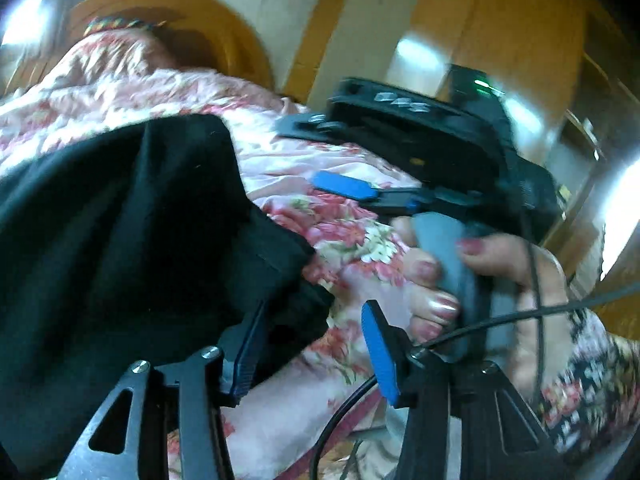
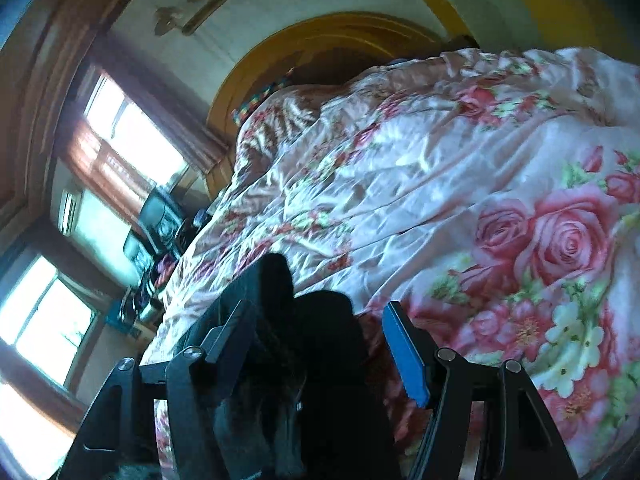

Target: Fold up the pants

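Note:
Black pants (image 1: 120,240) lie bunched on a pink floral bedspread (image 1: 344,248), filling the left half of the left wrist view. My left gripper (image 1: 316,344) stands open at their right edge. Its left finger touches a fold of the cloth and its blue right pad (image 1: 380,356) is over bare bedspread. In the right wrist view a lump of the black pants (image 2: 320,360) sits between the jaws of my right gripper (image 2: 320,332). The jaws are wide, and the blue right pad (image 2: 404,356) stands apart from the cloth.
A person's hand (image 1: 500,256) holds the right gripper's grey handle close by on the right, with a black cable (image 1: 480,320) crossing in front. A curved wooden headboard (image 2: 320,36) is at the far end of the bed. Windows (image 2: 140,132) and cluttered shelves are on the left.

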